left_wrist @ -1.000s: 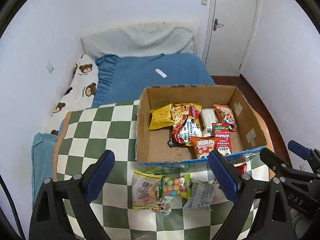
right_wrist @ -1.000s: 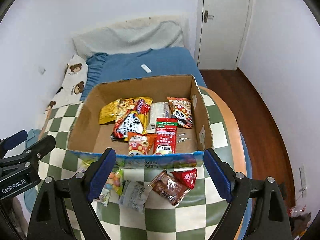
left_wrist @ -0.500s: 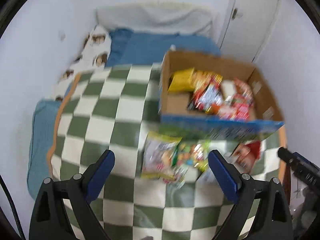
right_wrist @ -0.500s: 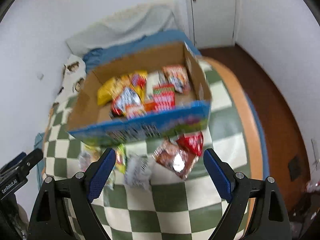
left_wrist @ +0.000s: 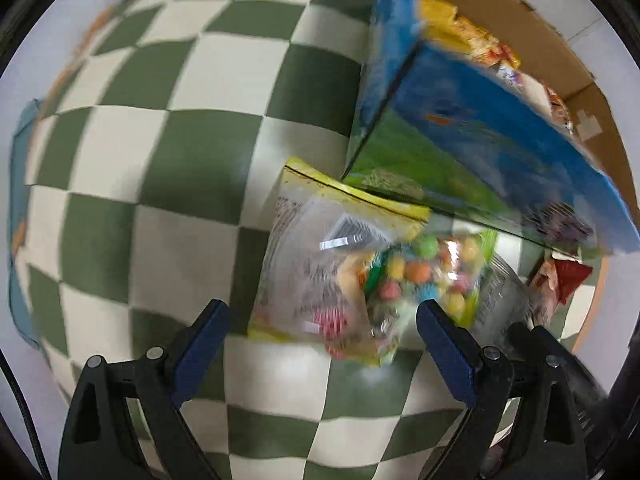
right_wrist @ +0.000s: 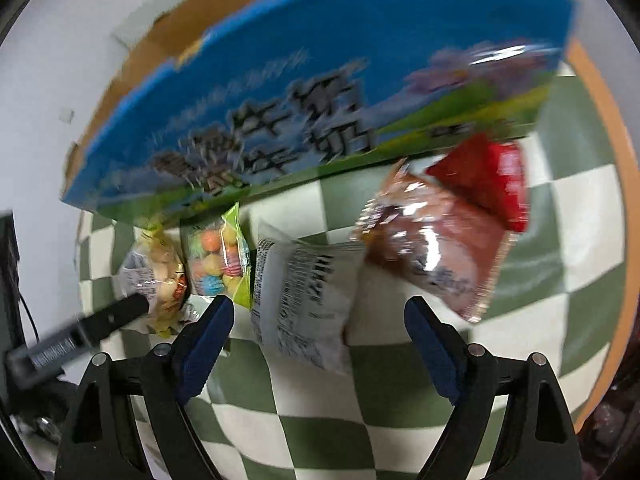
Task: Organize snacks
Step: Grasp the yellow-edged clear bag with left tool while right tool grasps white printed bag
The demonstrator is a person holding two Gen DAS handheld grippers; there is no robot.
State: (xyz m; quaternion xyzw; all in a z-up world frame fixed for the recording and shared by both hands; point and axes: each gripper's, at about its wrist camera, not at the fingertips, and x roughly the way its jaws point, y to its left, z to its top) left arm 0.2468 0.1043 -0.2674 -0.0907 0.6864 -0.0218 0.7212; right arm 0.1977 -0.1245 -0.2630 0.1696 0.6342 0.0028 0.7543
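On the green-and-white checkered tablecloth [left_wrist: 188,128], both grippers have dropped way down compared to a second ago. Back then they were high up looking into the open cardboard box with the blue and green printed front [left_wrist: 492,128], with the bed and door in view; now the cloth and the packets fill both views, and everything's a bit motion-blurred.

The left gripper [left_wrist: 322,334] has its blue-padded fingers spread wide apart, nothing between them, sitting right in front of the clear yellow-edged snack bag [left_wrist: 316,252]. The clear green-edged bag of coloured candy balls [left_wrist: 424,276] overlaps that bag's right side, near the right-hand pad.

The right gripper [right_wrist: 320,330] is spread open too, empty, with the white printed snack packet [right_wrist: 304,296] lying just ahead between its fingers. Right of that is the brown shiny snack packet [right_wrist: 436,256], with the red packet [right_wrist: 492,188] partly on top of it, up against the box front. All the loose packets are lying on the cloth just in front of the box, not in it yet. A few snacks show inside the box in the left view, too blurry to pick out.
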